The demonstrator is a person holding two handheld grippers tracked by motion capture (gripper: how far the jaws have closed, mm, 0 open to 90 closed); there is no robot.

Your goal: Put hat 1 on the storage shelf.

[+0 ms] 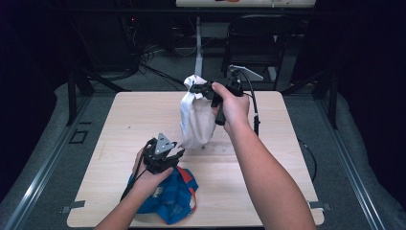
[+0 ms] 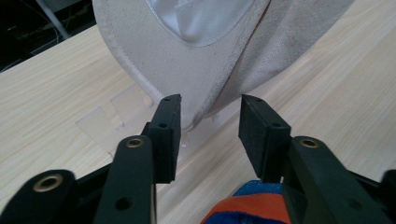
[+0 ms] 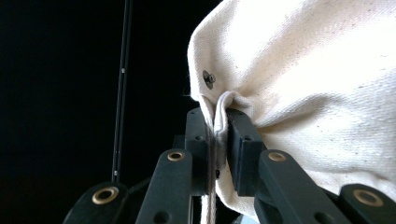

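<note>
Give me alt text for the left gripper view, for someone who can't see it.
Two black fingers of the left gripper stand apart around the bottom edge of a hanging cream cloth bag, not yet pressing on it. Behind lies a pale wooden table, and a blue and orange cloth shows at the bottom edge.

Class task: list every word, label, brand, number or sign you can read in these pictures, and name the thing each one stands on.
None can be read.
White patch on the blue and orange fabric bag: possibly print, too small and blurred to read.
Cream canvas bag: plain cloth, a shiny white lining and a small metal stud, no lettering.
Light wooden table: no markings; clear tape pieces carry no text.
</note>
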